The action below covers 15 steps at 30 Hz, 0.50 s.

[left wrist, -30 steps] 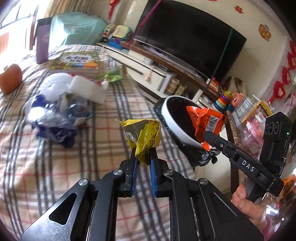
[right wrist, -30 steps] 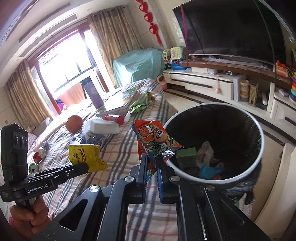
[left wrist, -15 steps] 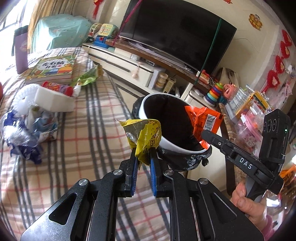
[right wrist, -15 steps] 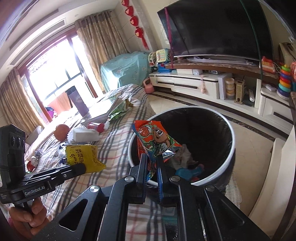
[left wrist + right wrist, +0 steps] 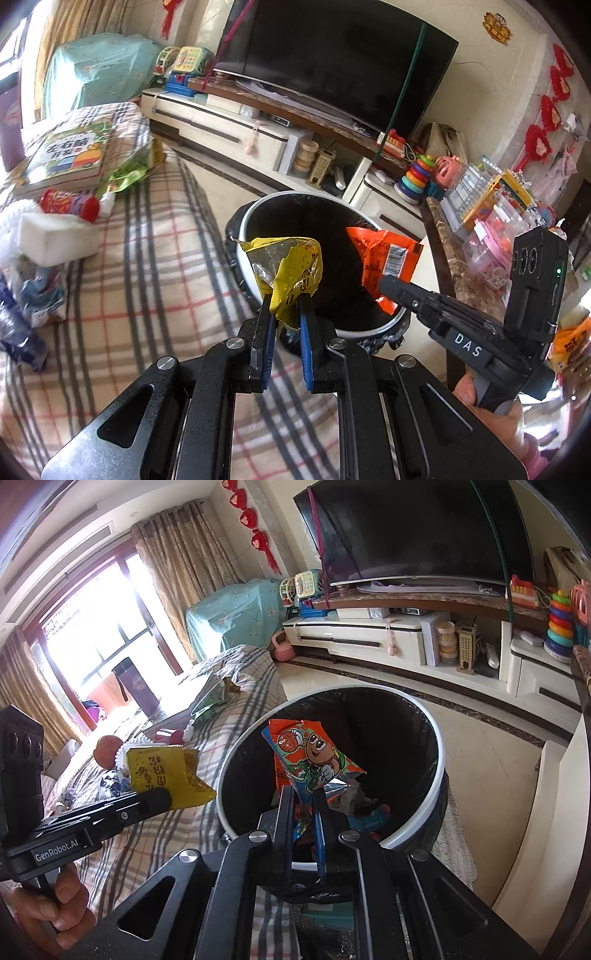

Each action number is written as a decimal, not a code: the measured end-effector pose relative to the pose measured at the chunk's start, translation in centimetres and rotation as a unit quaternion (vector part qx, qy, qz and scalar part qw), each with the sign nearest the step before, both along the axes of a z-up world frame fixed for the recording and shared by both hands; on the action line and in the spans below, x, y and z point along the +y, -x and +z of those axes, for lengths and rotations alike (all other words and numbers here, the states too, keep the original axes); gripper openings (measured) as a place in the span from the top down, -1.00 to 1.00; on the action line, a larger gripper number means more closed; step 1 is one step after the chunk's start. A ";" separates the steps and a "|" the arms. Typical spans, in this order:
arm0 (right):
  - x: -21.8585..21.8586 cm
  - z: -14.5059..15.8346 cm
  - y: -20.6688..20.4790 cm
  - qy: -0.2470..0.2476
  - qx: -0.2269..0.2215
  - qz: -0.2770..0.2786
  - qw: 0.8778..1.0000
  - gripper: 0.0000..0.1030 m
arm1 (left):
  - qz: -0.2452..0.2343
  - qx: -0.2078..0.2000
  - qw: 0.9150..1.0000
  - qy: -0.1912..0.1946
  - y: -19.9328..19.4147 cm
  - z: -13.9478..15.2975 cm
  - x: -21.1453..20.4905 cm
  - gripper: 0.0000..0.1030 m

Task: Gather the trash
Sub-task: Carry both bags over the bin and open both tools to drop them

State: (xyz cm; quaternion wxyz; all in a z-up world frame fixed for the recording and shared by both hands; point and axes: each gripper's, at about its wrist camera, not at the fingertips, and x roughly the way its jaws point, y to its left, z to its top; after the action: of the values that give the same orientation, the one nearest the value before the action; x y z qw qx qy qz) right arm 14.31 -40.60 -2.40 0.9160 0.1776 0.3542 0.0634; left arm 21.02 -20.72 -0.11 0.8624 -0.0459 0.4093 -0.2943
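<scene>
Clamping wrappers: left gripper (image 5: 284, 308) yellow wrapper (image 5: 288, 269), right gripper (image 5: 304, 797) orange wrapper (image 5: 310, 757).

Left gripper (image 5: 284, 308): black speckled frame, silver screws, blue-lined fingers (image 5: 306, 343). Right gripper (image 5: 303, 797): alike, its side lettered "DAS"; bare-skinned hand (image 5: 55, 908).

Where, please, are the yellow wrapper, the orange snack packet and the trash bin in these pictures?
yellow wrapper (image 5: 295, 269): left wrist view, on its crumpled yellow front.
orange snack packet (image 5: 310, 757): right wrist view, on the printed cartoon figure.
trash bin (image 5: 437, 738): right wrist view, on its white rim's right side.
</scene>
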 end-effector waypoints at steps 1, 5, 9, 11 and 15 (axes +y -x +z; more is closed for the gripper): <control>-0.1 0.0 -0.1 0.001 0.001 0.000 1.000 0.82 | -0.002 0.001 1.000 0.001 -0.2 0.0 -0.4 0.79; -0.6 0.0 -0.6 0.003 0.003 0.001 1.000 0.82 | -0.008 0.002 1.000 0.001 -0.6 0.0 -1.3 0.79; -1.0 -0.1 -1.0 0.006 0.005 0.001 1.000 0.82 | -0.013 0.004 1.000 0.000 -1.0 -0.1 -2.1 0.79; -1.2 -0.2 -1.1 0.006 0.007 0.000 1.000 0.82 | -0.014 0.005 1.000 -0.001 -1.1 -0.3 -2.4 0.79; -1.7 -0.4 -1.5 0.005 0.011 -0.001 1.000 0.82 | -0.017 0.007 1.000 -0.006 -1.3 -0.6 -3.0 0.79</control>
State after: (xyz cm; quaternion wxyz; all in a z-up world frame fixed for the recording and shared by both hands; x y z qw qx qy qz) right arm 15.77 -42.29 -2.78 0.9131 0.1738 0.3641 0.0590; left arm 22.34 -23.71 -0.75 0.8544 -0.0361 0.4180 -0.3064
